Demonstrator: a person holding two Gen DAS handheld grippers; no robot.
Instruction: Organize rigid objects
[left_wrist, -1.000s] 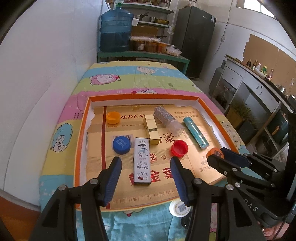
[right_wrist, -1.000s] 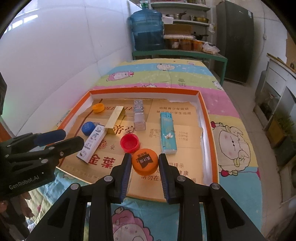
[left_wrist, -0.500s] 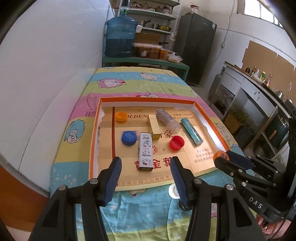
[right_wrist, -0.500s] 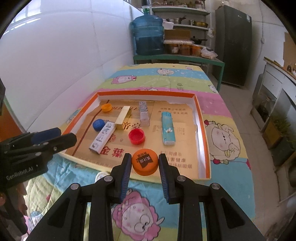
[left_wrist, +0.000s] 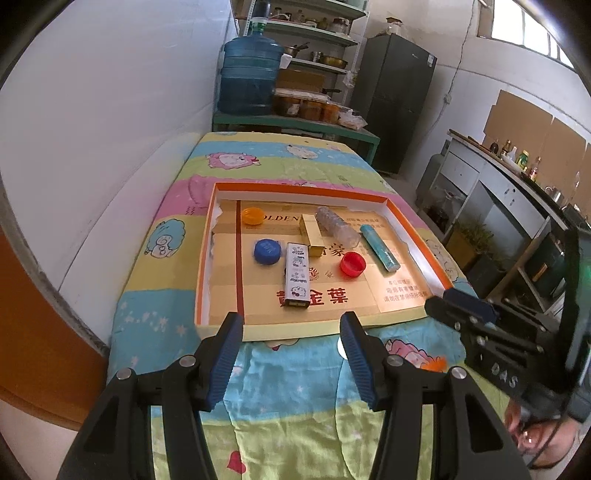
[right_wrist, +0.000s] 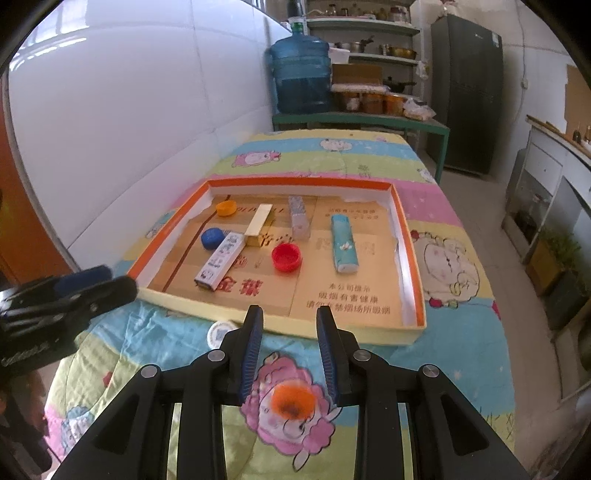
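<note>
blurred orange cap (right_wrist: 293, 403) below open right claw (right_wrist: 290, 345)

This looks like a home kitchen or storeroom. A large blue water jug (left_wrist: 248, 79) stands on a green bench (left_wrist: 295, 123) beside food jars (left_wrist: 310, 107). Open shelves (left_wrist: 314, 37) above hold pots and pans, a dark refrigerator (left_wrist: 397, 103) stands in the corner, and a side counter (left_wrist: 517, 173) carries condiment bottles (left_wrist: 517, 157). A cartoon-print quilt (right_wrist: 332, 151) covers the worktop.

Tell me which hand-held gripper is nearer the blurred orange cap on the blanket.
Right. The orange cap lies blurred between the open right hand-held gripper's fingers; the left hand-held gripper hangs open, off to its left.
</note>
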